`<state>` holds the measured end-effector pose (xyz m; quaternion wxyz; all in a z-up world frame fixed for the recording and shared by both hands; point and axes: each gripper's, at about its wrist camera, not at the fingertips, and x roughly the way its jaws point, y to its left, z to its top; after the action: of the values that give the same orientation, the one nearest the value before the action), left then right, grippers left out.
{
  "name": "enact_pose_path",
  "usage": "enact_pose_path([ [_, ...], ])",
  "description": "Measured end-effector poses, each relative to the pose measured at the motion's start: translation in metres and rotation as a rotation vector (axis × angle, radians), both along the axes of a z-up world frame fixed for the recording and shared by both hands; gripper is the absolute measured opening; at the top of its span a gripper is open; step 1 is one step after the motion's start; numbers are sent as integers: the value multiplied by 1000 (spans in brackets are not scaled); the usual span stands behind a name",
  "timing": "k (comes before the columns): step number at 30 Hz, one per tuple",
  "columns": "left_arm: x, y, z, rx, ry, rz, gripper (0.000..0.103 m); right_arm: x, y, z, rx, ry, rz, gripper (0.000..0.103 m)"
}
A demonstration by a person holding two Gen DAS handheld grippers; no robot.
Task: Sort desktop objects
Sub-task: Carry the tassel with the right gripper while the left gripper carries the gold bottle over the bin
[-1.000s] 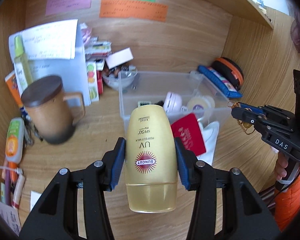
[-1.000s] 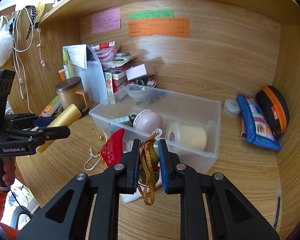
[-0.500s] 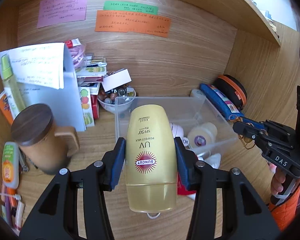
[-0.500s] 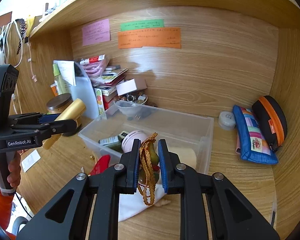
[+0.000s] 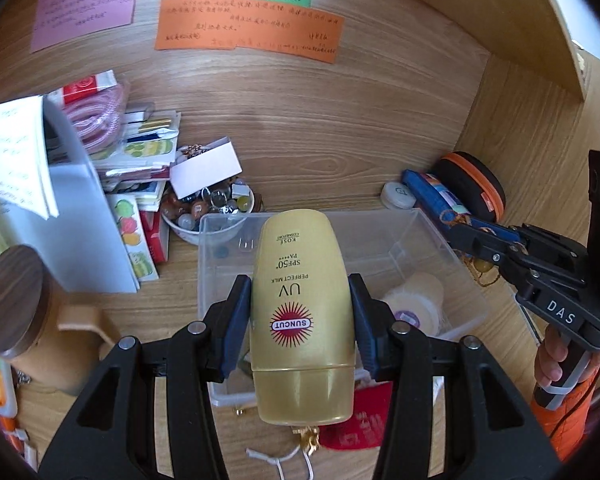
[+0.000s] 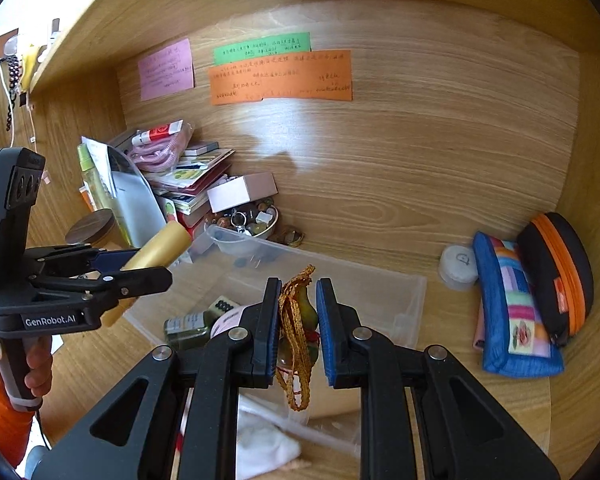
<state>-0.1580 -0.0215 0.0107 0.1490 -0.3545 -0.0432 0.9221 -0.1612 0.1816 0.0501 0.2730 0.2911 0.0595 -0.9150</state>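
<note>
Two wooden side walls, a back wall and a shelf overhead close in the desk [image 6: 500, 412], leaving room for moving mainly above the clear plastic bin [image 5: 466, 288] at its middle and on the bare wood in front of the pouches. The bin's thin rim stands open at the top; inside lie a roll of tape [image 5: 414, 304], a small dark bottle [image 6: 188, 326] and a pinkish round case, mostly hidden by the gripper.

The left gripper [image 5: 302, 312] is partly closed, its blue pads pressing both sides of a sunscreen bottle [image 5: 302, 320], a smooth, golden, rounded plastic flask with a red sunburst label, held over the bin's near edge with its cap toward the camera. The right gripper [image 6: 298, 320] is pinched nearly together on a small charm [image 6: 300, 320]: a glossy green and yellow gourd shape wrapped in braided gold cord, hanging over the bin.

Left of the bin sit a tan mug [image 5: 28, 332] with a dark wooden lid, a leaning stack of papers and packets, and a bowl of glassy beads [image 5: 210, 206] touching the bin's far corner. To the right lie a round white jar [image 6: 458, 266], a blue patchwork fabric pouch [image 6: 512, 312] and a black case with an orange zipper [image 6: 560, 276], side by side against the wall. A red fabric pouch [image 5: 360, 420] and white cloth lie on the desk before the bin.
</note>
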Motion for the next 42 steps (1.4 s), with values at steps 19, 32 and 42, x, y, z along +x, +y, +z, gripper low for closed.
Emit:
enact_pose_path([
  [19, -52, 15, -31, -82, -70, -40, 47, -62, -26, -39, 99, -120, 34, 16],
  [32, -67, 24, -53, -101, -122, -72, 47, -77, -12, -53, 114, -168, -13, 16],
  [42, -66, 34, -58, -136, -117, -66, 47, -71, -20, -53, 208, -118, -67, 16],
])
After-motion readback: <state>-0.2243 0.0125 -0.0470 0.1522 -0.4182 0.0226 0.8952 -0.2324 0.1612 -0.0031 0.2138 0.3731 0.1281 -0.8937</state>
